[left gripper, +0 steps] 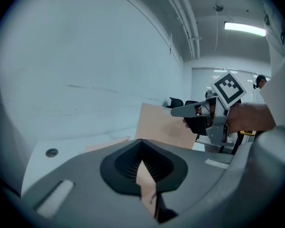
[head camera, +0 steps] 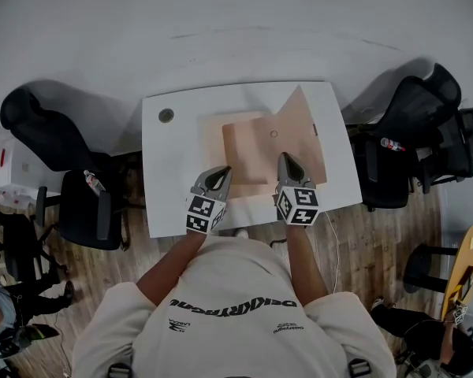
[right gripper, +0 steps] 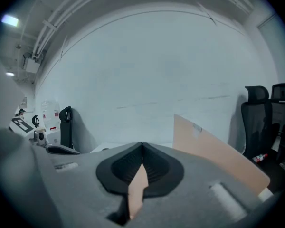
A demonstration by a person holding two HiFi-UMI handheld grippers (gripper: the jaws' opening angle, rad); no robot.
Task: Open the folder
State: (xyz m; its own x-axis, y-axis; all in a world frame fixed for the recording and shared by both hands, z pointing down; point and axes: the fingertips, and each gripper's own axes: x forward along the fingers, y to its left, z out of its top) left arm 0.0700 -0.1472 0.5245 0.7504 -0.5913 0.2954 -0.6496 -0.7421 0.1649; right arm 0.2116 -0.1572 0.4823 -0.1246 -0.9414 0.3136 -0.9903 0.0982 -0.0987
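White table (head camera: 173, 156) carries one tan folder (head camera: 256, 144), lying near its centre with the right cover raised off the surface. Both grippers are engaged: the left gripper (head camera: 219, 175) is clamped on a tan layer at the near edge, the right gripper (head camera: 287, 162) on the raised cover. Judged risk: each grips thin card at its very edge, so an uneven pull could slip or crease it. Count: one table, one folder, two grippers, one round port (head camera: 166, 116).

Office: swivel chairs (head camera: 43, 136), white table (head camera: 172, 176)
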